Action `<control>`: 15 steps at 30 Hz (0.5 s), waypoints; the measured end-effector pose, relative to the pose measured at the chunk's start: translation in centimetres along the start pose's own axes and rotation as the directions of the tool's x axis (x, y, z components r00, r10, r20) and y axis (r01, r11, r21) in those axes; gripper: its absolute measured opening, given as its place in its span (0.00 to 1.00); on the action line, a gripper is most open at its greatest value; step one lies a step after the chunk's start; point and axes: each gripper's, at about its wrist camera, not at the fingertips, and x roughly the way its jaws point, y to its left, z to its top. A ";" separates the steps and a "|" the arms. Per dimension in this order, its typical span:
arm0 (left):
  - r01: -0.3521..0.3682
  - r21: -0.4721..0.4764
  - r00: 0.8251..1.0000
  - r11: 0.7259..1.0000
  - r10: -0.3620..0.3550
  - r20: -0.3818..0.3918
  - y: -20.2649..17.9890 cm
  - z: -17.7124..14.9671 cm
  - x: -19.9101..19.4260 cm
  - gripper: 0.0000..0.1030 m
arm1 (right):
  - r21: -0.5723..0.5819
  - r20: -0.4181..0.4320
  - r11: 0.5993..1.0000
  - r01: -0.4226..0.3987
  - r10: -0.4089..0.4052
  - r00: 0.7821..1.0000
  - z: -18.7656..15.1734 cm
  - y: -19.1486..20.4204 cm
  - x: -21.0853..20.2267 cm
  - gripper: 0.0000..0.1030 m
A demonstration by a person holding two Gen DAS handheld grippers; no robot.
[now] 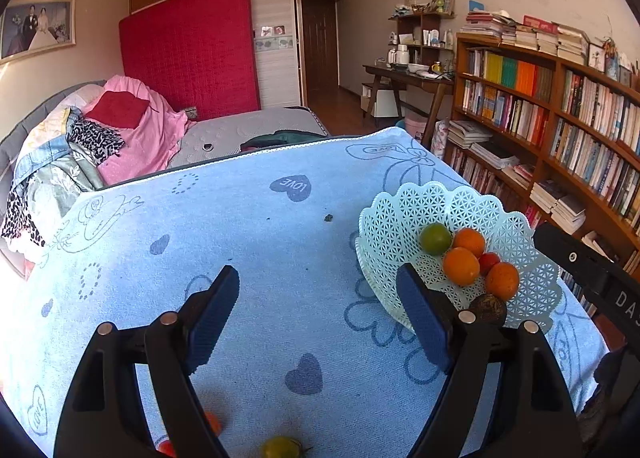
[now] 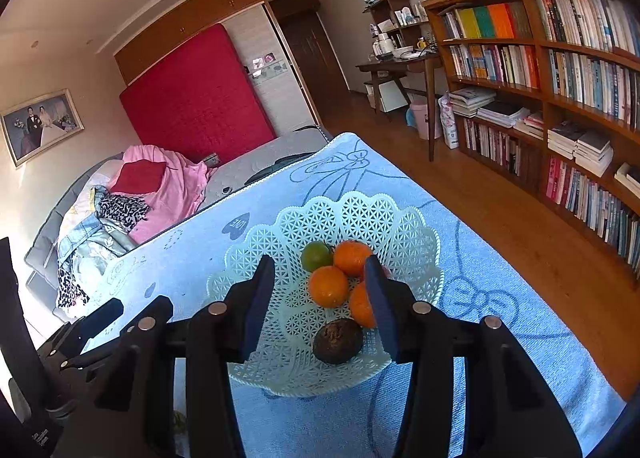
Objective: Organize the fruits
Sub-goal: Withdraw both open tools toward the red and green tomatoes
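Note:
A pale green lattice basket (image 1: 400, 210) (image 2: 280, 226) stands on the blue towel-covered table (image 1: 260, 258). It holds a green citrus (image 2: 316, 256), three oranges (image 2: 328, 286), a small red fruit (image 1: 489, 262) and a dark brown fruit (image 2: 338, 340). My left gripper (image 1: 320, 298) hangs open over bare towel to the left of the basket, with nothing between its fingers. Loose fruit lies below it at the near edge: a yellow-green one (image 1: 282, 448) and an orange-red one (image 1: 212, 422). My right gripper (image 2: 320, 298) hovers open above the basket and holds nothing.
A bed piled with clothes (image 1: 100, 146) lies beyond the table's far left edge. A tall bookshelf (image 2: 560, 98) runs along the right wall, with wooden floor (image 2: 520, 238) between it and the table. A desk (image 1: 408, 78) stands farther back.

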 end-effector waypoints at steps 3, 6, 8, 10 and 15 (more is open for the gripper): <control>-0.022 -0.010 1.000 1.000 0.022 -0.001 0.9 -0.2 -0.5 0.78 | -0.004 0.004 1.000 -0.008 0.008 1.000 -0.1 0.4 -0.3 0.52; -0.052 -0.013 0.999 0.999 0.052 -0.007 2.0 -0.4 -0.9 0.78 | -0.014 0.007 1.000 -0.016 0.016 1.000 -0.3 0.9 -0.5 0.54; -0.070 -0.016 0.998 0.997 0.070 -0.012 2.8 -0.6 -1.1 0.78 | -0.023 0.006 0.999 -0.023 0.023 1.000 -0.4 1.3 -0.7 0.54; -0.090 -0.016 0.996 0.996 0.090 -0.015 3.6 -0.9 -1.5 0.78 | -0.030 0.005 0.999 -0.031 0.031 0.999 -0.5 1.7 -0.8 0.54; -0.133 -0.022 0.991 0.991 0.132 -0.021 5.5 -1.4 -2.4 0.78 | -0.048 0.003 0.998 -0.051 0.051 0.999 -0.8 2.6 -1.2 0.54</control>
